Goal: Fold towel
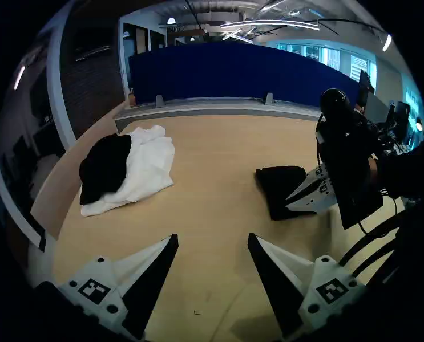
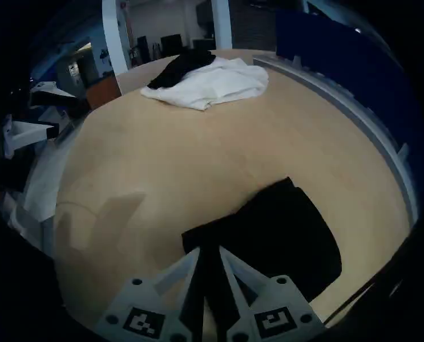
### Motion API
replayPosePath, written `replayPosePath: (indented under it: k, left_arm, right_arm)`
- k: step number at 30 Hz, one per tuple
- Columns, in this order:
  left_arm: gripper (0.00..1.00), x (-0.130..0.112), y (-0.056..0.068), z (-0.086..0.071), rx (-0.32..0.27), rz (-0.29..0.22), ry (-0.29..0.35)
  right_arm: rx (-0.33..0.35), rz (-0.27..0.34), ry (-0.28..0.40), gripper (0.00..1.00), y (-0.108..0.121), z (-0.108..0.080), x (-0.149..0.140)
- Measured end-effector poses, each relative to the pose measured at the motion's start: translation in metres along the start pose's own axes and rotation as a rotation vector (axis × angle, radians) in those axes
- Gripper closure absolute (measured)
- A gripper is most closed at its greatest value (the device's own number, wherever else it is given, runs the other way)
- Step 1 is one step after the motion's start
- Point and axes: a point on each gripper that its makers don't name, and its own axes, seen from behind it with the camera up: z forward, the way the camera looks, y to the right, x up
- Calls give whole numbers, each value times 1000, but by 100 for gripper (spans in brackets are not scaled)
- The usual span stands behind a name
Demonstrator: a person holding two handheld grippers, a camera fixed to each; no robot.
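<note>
So, going from the left in the left gripper view: a heap of laundry sits on the wooden table [image 1: 223, 148], a black cloth [image 1: 104, 165] lying half over a crumpled white cloth [image 1: 149, 165]. Both are loose, not folded. The left gripper [image 1: 212, 236] hangs over bare tabletop near the front edge with its fingers spread wide and nothing between them. Further right is the black towel [image 1: 277, 182], well apart from the heap. It's lying flat as a folded, roughly rectangular slab, with its long axis running from the near side toward the blue partition [image 1: 229, 71] at the back. The right gripper [image 1: 294, 196] comes in from the right, held by a dark-sleeved arm, with its fingertips on the towel's right side.

In the right gripper view the black towel [image 2: 280, 239] stretches diagonally away from the fingers, one corner pointing up toward the partition side. The right gripper [image 2: 210, 251] has its fingers almost together, pinching the towel's near-left edge. The white cloth [image 2: 212, 82] and black cloth [image 2: 183, 62] are far across the table [image 2: 172, 159]
</note>
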Motion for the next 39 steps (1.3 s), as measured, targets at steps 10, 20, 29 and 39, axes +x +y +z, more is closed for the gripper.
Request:
replayPosePath:
  k: [10,20,29,39]
  left_arm:
    - [10,0,-4,2,1,3,-2]
    - [10,-3,-7,-2,6,4,-10]
    - [10,-1,-6,-3,3,8,-10]
    - [10,1,1,-3,-10,18,-8]
  right_arm:
    - [-3,-5,14,48,2,-8,1]
    - [-35,-8,51,18,3,-32,-3]
    - [-136,55,49,18,18,-64,-31]
    - [-204,131,30,18,24,-80,-65]
